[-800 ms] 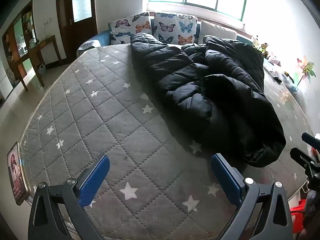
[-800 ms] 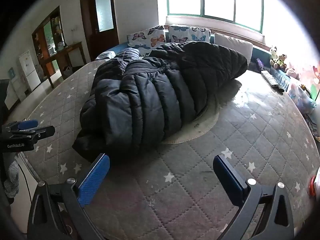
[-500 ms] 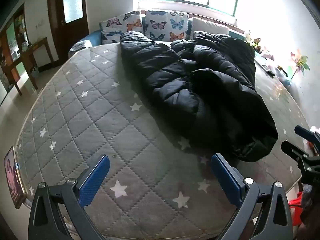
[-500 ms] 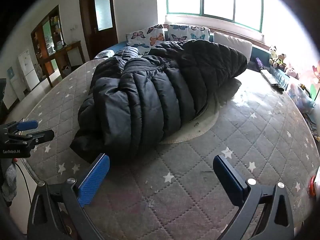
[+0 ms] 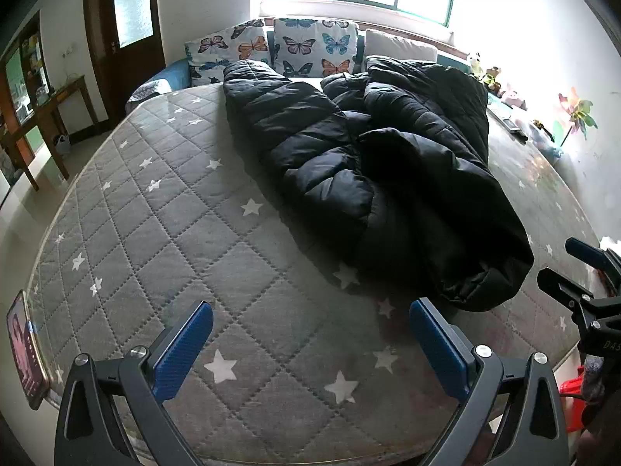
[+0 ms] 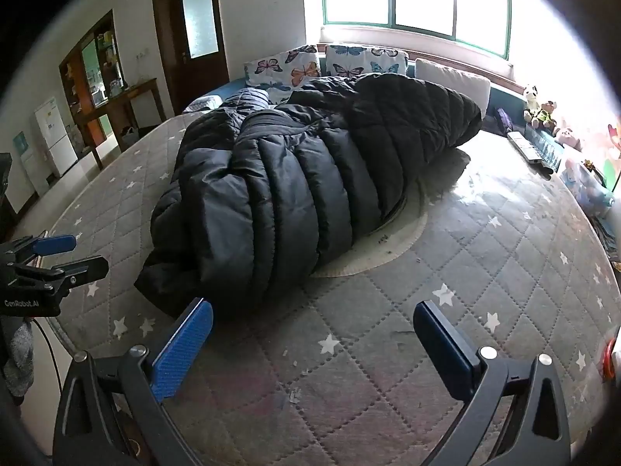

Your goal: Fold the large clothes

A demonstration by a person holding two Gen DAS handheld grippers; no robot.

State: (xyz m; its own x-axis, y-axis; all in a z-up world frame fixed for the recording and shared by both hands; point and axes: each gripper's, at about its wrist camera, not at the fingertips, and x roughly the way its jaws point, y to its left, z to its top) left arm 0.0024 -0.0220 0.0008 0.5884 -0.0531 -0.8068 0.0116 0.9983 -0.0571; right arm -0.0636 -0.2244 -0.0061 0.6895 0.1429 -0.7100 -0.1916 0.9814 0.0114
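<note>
Black puffer coat [image 5: 372,178] lies bunched on the mattress [image 5: 163,240]; both my hand-held grippers, left [image 5: 310,345] and right [image 6: 312,345], gape empty. Looks soft, bulky, slippery, so I'd pinch the near hem.

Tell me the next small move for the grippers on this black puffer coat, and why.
Probably bring the right gripper forward to the near hem of the black puffer coat. Both it and the left gripper are open and empty above the star-print mattress, and the coat lies bunched, with its hem nearest the right gripper.
</note>
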